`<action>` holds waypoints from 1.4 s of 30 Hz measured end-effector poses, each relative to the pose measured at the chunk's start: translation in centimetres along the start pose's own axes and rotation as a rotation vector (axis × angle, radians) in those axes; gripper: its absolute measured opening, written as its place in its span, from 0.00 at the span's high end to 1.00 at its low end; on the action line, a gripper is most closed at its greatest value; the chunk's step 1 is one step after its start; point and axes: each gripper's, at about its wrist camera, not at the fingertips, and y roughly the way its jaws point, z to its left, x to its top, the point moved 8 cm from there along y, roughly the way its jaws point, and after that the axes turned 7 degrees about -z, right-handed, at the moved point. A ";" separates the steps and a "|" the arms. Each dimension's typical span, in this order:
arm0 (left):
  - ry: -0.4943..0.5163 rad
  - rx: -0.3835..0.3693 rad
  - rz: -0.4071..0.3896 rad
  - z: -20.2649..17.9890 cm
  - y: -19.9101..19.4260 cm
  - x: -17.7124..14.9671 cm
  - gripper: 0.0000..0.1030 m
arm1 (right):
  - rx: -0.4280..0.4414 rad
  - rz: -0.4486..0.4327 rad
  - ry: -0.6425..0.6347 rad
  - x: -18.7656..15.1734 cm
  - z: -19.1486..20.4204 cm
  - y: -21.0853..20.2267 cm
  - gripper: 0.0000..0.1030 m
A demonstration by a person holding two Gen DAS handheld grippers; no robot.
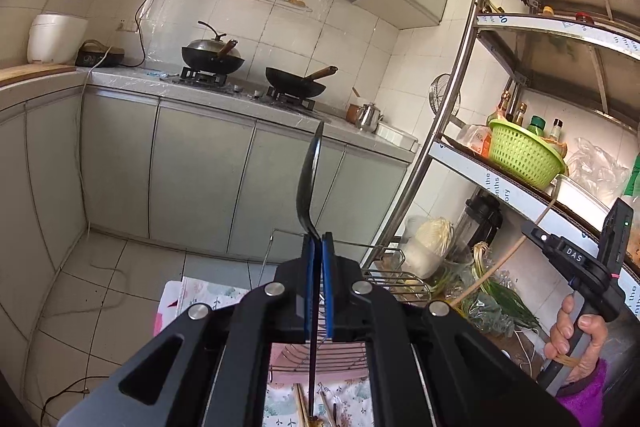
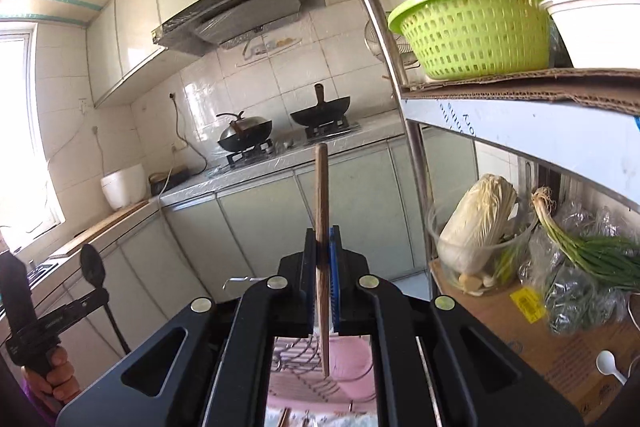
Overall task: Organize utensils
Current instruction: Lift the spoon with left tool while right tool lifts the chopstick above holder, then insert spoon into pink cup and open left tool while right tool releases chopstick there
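The left tongs (image 1: 317, 247) are clenched on a black ladle (image 1: 310, 179), gripped at its thin handle just below the bowl, which stands up in the air in front of the stove cabinets. The handle runs back down between the pads toward the cloth below. The right tongs (image 2: 325, 247) are clenched on a wooden stick (image 2: 322, 211), perhaps a chopstick or a spoon handle; which one is hard to tell. It too points upward, its lower end hanging over the wire rack (image 2: 304, 355).

Both utensils are lifted clear and held apart, each in its own tongs, above the rack on the pink-patterned cloth (image 1: 200, 295). Neither has been set down anywhere yet.

Below the left tongs, more chopsticks (image 1: 301, 403) and what looks like other utensils lie loose on the cloth, so sorting seems to be at an early or middle stage. Placing the two held pieces is still to come, then the loose ones. No utensil holder is clearly in view; the rack is the likeliest place.
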 end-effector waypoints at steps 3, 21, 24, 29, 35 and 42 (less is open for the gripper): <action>0.011 0.004 -0.019 0.0 0.5 0.6 0.97 | -0.036 0.001 -0.031 -0.3 -0.4 1.8 0.94; 0.079 0.137 -0.143 2.5 10.0 -1.7 0.97 | -0.069 0.250 -0.020 -10.9 -3.0 8.4 0.94; 0.077 0.160 -0.080 3.7 12.0 -4.6 0.97 | -0.066 0.285 -0.005 -12.1 -3.4 8.8 0.94; 0.041 0.166 0.039 5.4 13.8 -8.6 0.97 | -0.067 0.285 0.003 -12.3 -3.6 8.6 0.94; -0.029 0.156 0.155 6.8 14.7 -11.4 0.95 | -0.077 0.310 0.018 -12.7 -3.6 8.6 0.94; -0.075 0.150 0.224 7.7 14.2 -12.5 0.74 | -0.068 0.372 0.048 -13.8 -3.7 8.3 0.63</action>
